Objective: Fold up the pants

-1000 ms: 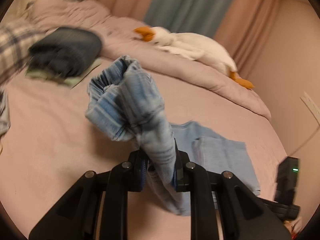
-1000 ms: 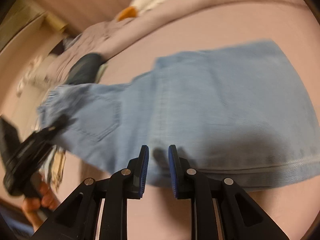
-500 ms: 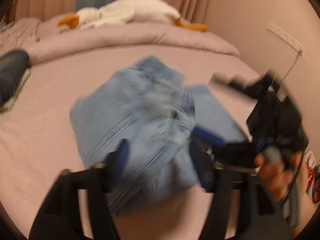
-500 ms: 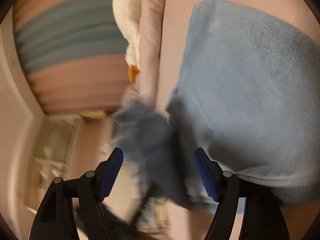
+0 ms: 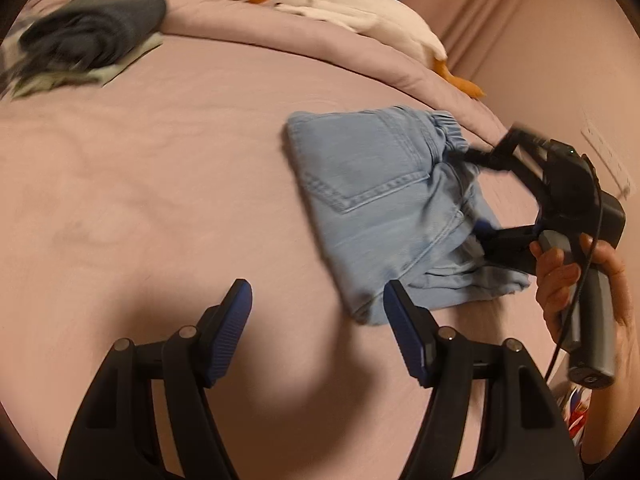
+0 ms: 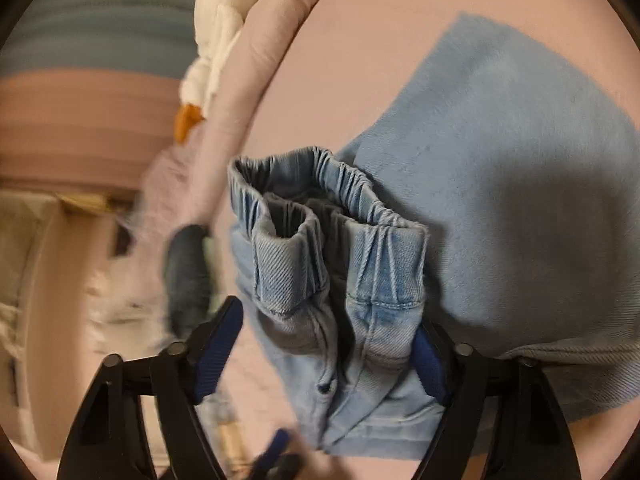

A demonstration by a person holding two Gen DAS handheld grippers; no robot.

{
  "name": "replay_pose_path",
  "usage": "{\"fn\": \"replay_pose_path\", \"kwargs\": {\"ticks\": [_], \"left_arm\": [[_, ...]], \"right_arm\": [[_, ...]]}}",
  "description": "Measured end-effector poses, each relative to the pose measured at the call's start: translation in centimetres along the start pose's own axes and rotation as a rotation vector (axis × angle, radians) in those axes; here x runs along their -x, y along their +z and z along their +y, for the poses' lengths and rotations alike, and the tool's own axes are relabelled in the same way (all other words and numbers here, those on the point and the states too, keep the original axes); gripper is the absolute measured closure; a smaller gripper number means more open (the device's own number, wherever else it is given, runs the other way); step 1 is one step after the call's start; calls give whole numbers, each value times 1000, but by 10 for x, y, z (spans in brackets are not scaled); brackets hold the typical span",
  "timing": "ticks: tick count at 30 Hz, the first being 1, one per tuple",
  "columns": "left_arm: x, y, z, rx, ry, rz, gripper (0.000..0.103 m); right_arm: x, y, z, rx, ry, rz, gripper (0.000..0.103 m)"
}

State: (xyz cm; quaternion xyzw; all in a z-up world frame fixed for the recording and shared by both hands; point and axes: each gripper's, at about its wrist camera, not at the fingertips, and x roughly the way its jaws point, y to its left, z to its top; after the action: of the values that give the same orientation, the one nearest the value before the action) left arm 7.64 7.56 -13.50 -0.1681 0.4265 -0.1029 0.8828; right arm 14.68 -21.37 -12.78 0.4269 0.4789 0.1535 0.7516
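Note:
Light blue denim pants (image 5: 384, 196) lie folded into a compact stack on the pink bed, back pocket up, elastic waistband toward the far right. My left gripper (image 5: 318, 320) is open and empty, just off the stack's near corner. My right gripper (image 6: 324, 356) is open, its jaws standing wide on either side of the bunched waistband (image 6: 320, 216); the fabric lies between the pads without being clamped. In the left wrist view the right gripper (image 5: 476, 196) sits at the stack's right edge, held by a hand.
A dark folded garment pile (image 5: 92, 36) sits at the far left of the bed (image 5: 160, 200). A white plush goose (image 5: 352, 8) lies along the rolled pink duvet at the back. Curtains and a wall bound the far and right sides.
My left gripper let go of the waistband it held up and drew back, open. The pants were folded over and now lie flat. My right gripper opened around the waistband end.

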Motion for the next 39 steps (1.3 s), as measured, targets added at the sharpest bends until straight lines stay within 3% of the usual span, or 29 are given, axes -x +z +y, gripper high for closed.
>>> {"fn": "replay_pose_path", "kwargs": {"ticks": [3, 7, 11, 15, 18, 21, 23, 27, 30, 31, 34, 37, 39], "left_arm": [[9, -8, 6, 44, -18, -3, 35], [15, -16, 7, 70, -34, 4, 35], [19, -21, 8, 59, -31, 11, 35], [13, -21, 7, 52, -32, 27, 35], [7, -18, 2, 51, -36, 36, 35], [2, -14, -3, 58, -40, 48, 35], [0, -11, -8, 46, -33, 57, 35], [-8, -4, -13, 28, -14, 68, 35], [-16, 5, -19, 24, -21, 70, 35], [-19, 9, -23, 18, -24, 69, 35], [-29, 26, -43, -26, -31, 55, 35], [-38, 43, -71, -94, -33, 25, 35], [-48, 52, -92, -151, -25, 15, 35]], "right_arm": [[3, -4, 10, 98, -71, -45, 75], [31, -8, 23, 234, -54, -113, 81], [63, 3, 33, 288, 6, -244, 81], [99, 12, 10, 255, -34, -344, 81], [85, 18, -32, 139, -78, -287, 81], [58, 16, -76, 104, -212, -241, 79], [54, 15, -96, 62, -129, -256, 77], [66, 30, -100, 41, -41, -170, 66], [79, 29, -81, 118, -74, -215, 47], [89, 29, -76, 161, -109, -254, 45], [102, 27, -55, 300, -187, -326, 44], [89, 29, -26, 495, -251, -332, 45], [81, 30, -6, 604, -290, -354, 53]]}}
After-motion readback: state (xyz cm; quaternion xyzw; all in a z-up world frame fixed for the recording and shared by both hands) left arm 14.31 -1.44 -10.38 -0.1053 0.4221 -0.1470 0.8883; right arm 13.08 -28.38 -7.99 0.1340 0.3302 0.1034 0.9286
